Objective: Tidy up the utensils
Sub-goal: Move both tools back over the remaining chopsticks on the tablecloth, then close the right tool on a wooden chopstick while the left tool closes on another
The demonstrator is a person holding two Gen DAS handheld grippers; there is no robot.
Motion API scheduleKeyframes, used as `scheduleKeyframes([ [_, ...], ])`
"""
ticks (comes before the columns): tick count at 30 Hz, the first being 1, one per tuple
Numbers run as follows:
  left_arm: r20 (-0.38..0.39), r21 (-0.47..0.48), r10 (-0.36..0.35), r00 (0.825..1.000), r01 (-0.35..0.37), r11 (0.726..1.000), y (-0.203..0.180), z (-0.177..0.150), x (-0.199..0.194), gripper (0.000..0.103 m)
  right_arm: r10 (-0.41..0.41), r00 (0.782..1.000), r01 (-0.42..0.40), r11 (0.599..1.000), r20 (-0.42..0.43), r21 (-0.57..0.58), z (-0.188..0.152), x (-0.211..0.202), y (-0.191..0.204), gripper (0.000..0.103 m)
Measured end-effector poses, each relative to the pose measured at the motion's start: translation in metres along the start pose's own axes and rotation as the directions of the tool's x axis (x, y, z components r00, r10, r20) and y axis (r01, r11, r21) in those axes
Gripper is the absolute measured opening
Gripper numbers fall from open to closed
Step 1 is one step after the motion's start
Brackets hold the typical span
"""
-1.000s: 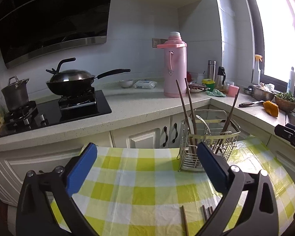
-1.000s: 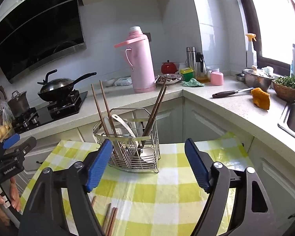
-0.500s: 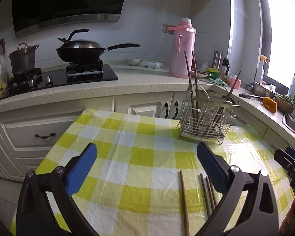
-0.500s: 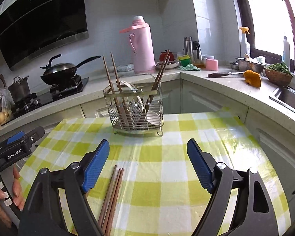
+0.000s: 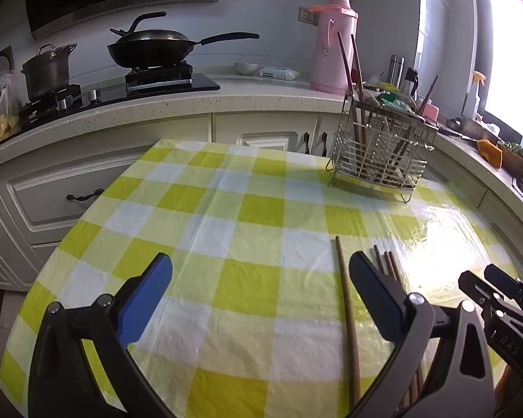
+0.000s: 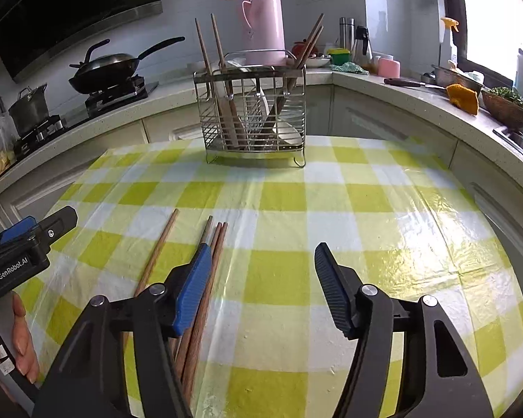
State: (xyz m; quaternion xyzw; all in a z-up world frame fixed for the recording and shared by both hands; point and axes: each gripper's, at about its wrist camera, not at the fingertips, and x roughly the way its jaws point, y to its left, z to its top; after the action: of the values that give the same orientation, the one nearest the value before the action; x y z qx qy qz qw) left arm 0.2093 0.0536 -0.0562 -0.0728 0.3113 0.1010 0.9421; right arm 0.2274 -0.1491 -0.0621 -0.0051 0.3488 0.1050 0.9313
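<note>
A wire utensil rack [image 5: 380, 153] [image 6: 252, 118] holding chopsticks and a white spoon stands at the far side of the checked tablecloth [image 5: 247, 209]. On the cloth lie a single brown chopstick [image 5: 347, 310] [image 6: 157, 250] and a small bundle of chopsticks [image 5: 388, 264] [image 6: 214, 254]. My left gripper [image 5: 261, 271] hovers open above the cloth, the single chopstick just inside its right finger. My right gripper [image 6: 261, 254] has its jaws closing. The bundle runs along the inner side of its left finger, and no pad presses on it. Each gripper shows at the other view's edge [image 6: 48, 223] [image 5: 477, 275].
A kitchen counter wraps behind and to the right of the table, with a pink thermos [image 5: 333, 45], a wok [image 5: 150, 47] and a pot [image 5: 45, 73] on the stove. A basket of greens [image 6: 505, 104] sits by the window. A hand [image 6: 21, 331] holds the left gripper.
Both grippers have sunk toward the table and tipped downward, so the loose chopsticks now lie close under the fingers. The right jaws stand narrower than before.
</note>
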Motion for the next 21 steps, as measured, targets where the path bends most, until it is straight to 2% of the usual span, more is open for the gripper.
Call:
scheduleKeyframes([
  [8,-0.044,0.034,0.028,0.999,-0.026,0.999,0.008,-0.015,0.005,0.098,0.017,0.995,-0.019,1.000,-0.095,-0.020,-0.015,0.020,0.006,0.048],
  [21,-0.048,0.049,0.045,0.998,-0.042,0.998,0.014,-0.022,0.004,0.098,0.020,0.985,-0.030,0.998,-0.171,-0.057,-0.014,0.044,0.027,0.045],
])
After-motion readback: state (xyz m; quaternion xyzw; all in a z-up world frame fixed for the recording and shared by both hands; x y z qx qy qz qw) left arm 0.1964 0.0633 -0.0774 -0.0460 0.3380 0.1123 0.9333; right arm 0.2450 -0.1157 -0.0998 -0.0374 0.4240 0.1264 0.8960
